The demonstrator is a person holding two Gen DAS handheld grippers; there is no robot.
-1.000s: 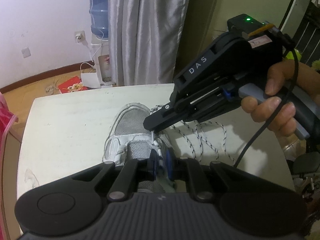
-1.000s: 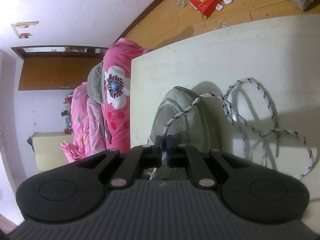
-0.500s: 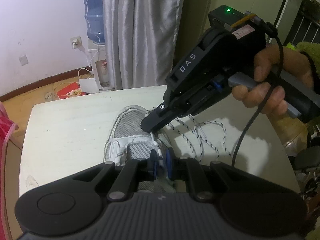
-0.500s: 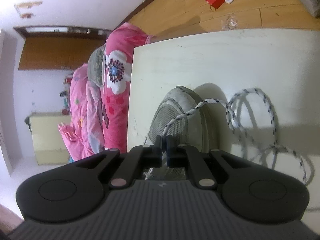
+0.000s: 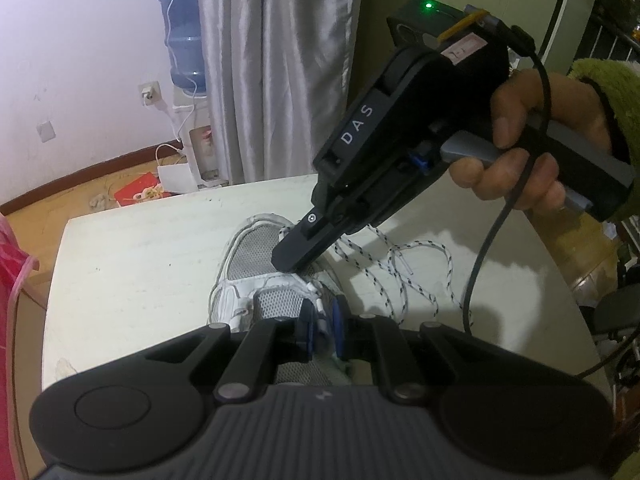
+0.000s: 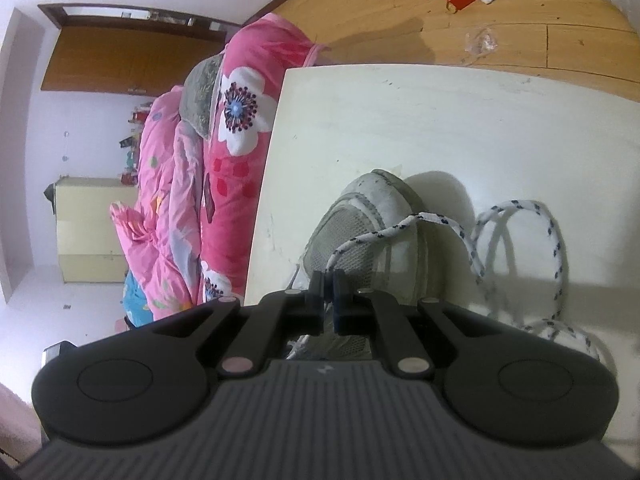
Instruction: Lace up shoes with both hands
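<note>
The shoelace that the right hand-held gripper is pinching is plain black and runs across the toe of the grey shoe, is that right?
Not quite: the shoelace is white with dark flecks, not plain black, as the right wrist view shows. The right hand-held gripper does pinch it, and it runs across the toe of the grey shoe.

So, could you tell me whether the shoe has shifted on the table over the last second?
No. In the left wrist view the shoe sits at the same spot from the table edges.
</note>
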